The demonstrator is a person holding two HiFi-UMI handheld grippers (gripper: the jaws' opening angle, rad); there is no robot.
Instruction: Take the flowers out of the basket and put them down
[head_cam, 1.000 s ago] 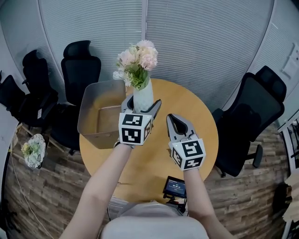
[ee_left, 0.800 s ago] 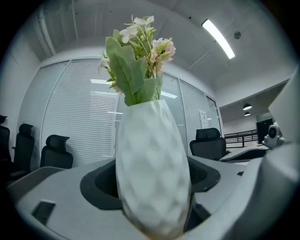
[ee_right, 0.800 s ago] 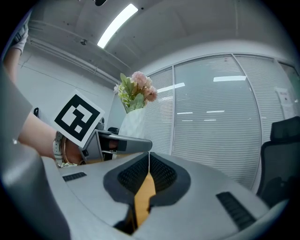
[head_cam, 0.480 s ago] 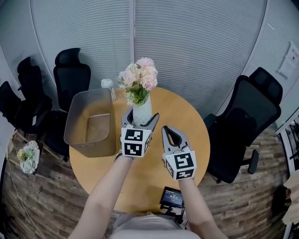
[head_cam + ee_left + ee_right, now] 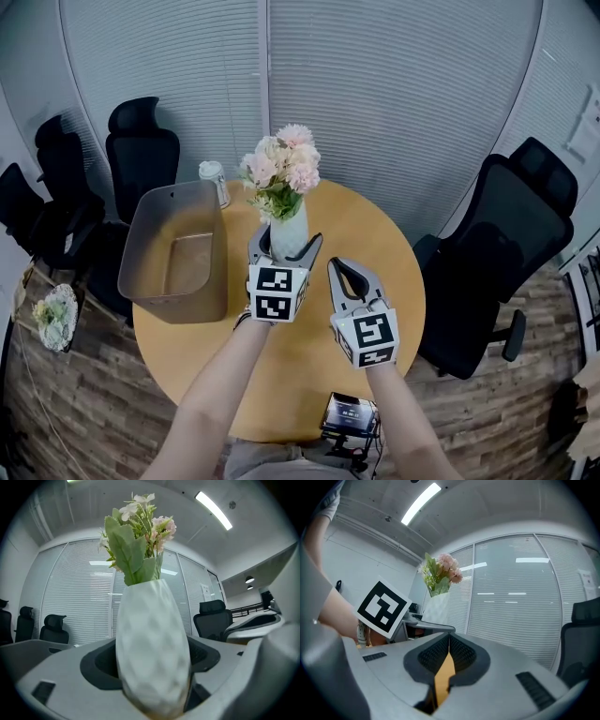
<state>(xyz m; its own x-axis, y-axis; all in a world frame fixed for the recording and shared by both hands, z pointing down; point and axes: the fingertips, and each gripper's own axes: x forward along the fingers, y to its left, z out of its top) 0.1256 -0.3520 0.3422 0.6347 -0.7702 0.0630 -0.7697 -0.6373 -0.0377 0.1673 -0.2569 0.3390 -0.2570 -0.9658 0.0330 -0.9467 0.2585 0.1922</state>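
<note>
Our left tongs (image 5: 286, 242) still clamp the white vase (image 5: 289, 225) of flowers (image 5: 281, 169), spread wide around its body. Since a second ago we have carried it lower over the tabletop (image 5: 384, 246), clear of the basket (image 5: 141, 258) and just to its right. Our right tongs (image 5: 341, 270) stay closed and empty.
</note>
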